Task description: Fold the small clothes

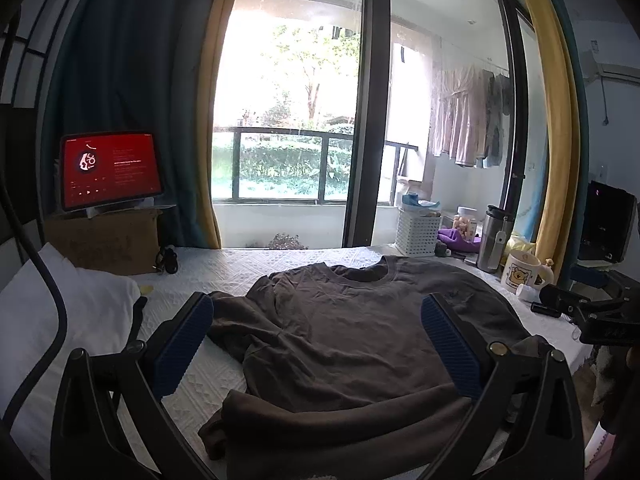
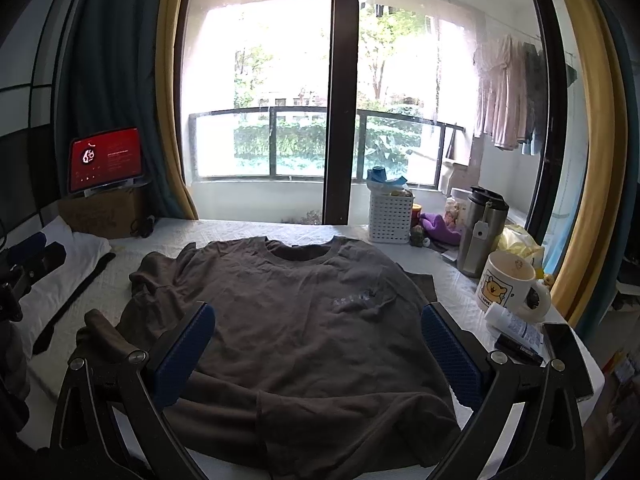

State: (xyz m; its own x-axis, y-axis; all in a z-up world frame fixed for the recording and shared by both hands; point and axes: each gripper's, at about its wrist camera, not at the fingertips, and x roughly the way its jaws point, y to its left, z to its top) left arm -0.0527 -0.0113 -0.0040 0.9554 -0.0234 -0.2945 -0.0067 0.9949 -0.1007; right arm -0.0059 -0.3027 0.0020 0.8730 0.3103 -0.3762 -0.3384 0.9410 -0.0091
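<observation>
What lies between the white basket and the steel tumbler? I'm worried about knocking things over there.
In the right wrist view, a purple plush toy and a small figurine lie between the white basket and the steel tumbler.

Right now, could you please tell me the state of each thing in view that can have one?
Brown T-shirt: spread front-up on the bed, left sleeve rumpled, hem bunched, not yet folded.
Left gripper: open, holding nothing.
Right gripper: open, holding nothing.
Tablet: switched on, red screen, propped upright.
Steel flask: upright, lid on.
Mug: upright.
Small white bottle: lying on its side.
</observation>
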